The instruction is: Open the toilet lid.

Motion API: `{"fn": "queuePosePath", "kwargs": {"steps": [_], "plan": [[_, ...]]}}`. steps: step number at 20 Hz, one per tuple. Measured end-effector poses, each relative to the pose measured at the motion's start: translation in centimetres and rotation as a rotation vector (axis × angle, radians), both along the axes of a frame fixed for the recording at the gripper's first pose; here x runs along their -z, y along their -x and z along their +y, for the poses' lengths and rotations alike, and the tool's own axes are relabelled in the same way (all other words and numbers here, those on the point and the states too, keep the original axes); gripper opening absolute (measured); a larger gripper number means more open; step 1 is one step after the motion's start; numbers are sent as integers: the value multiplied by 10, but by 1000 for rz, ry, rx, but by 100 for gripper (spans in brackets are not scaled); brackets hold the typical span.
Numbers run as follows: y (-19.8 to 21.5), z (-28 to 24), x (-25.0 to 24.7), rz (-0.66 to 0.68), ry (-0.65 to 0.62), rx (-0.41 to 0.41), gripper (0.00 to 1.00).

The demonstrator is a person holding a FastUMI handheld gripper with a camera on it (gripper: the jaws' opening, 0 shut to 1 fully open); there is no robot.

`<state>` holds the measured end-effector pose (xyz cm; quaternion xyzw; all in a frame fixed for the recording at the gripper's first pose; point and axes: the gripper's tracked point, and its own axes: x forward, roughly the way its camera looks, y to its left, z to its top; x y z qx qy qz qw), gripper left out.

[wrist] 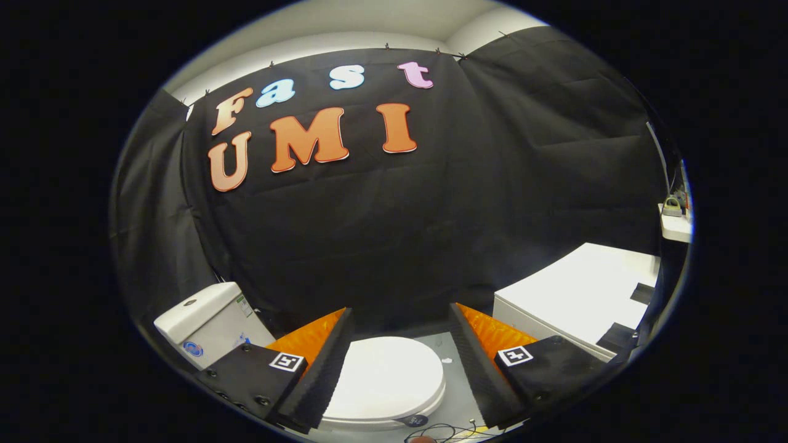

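A white toilet stands below me with its lid (386, 378) lying flat and closed over the bowl. Its white tank (209, 320) rises to the left, beyond the left finger. My gripper (400, 329) hangs above the toilet, open, with a wide gap between the fingers. The lid shows through that gap, well below the fingertips. Neither finger touches it.
A white cabinet or appliance top (578, 295) stands to the right of the toilet, beyond the right finger. A small white shelf (675, 226) with items sits farther right. Loose cables (440, 432) lie on the grey floor near the toilet's front. Black cloth walls enclose the booth.
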<state>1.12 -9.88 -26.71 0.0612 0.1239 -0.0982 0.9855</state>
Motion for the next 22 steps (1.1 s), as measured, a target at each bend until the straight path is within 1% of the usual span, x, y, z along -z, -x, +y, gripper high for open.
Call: {"fn": "queuePosePath", "kwargs": {"steps": [4,10,13,18,22], "plan": [[5,-1,51,52,-41,-20,98],[18,-13,137,178,-246,-8,99],[27,-24,176,235,-300,12,99],[63,-32,236,360,-468,44,99],[89,-27,275,435,-588,40,99]]}}
